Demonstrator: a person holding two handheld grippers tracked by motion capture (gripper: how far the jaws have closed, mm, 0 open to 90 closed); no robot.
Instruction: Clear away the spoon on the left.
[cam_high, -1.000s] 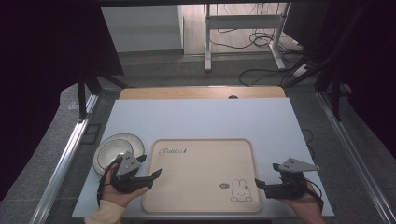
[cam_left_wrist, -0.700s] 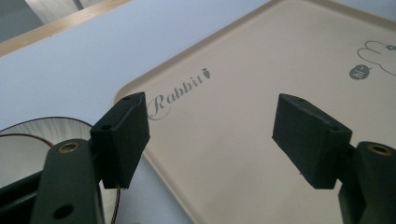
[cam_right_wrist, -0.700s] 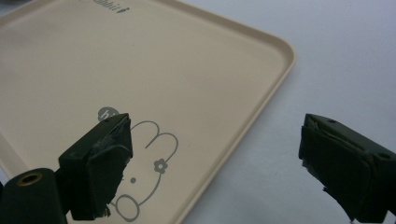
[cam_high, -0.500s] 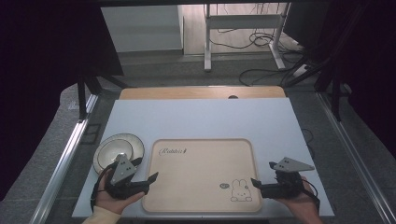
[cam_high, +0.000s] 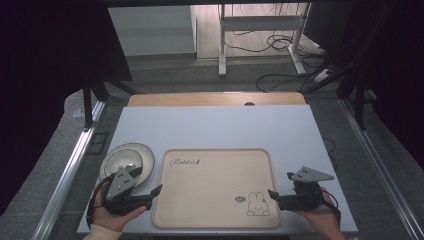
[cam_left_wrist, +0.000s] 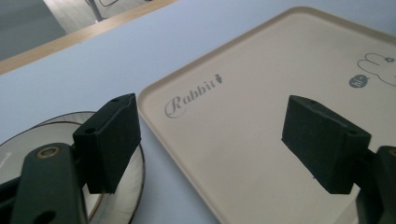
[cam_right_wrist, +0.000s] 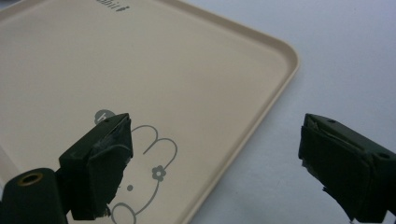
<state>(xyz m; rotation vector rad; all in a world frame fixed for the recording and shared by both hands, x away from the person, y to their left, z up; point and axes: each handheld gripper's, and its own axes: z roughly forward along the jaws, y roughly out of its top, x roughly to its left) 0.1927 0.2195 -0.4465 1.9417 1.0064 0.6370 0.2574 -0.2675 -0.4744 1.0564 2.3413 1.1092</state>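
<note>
Tray (cam_high: 215, 187) edges sit between gaping, empty left hand-held gripper (cam_high: 156, 191) and right hand-held gripper (cam_high: 272, 195).

You have a beige, rounded-corner tray (cam_high: 215, 187) lying flat and bare at the near middle of the table, printed with "Rabbit" and a rabbit drawing, with a round plate (cam_high: 127, 159) just beside its left edge.

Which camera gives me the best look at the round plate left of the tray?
The high view: the plate shows nearly whole beside the tray, its near edge behind the left gripper. The left gripper view catches part of its rim behind a jaw. The right gripper view looks across the tray's rabbit corner.
</note>
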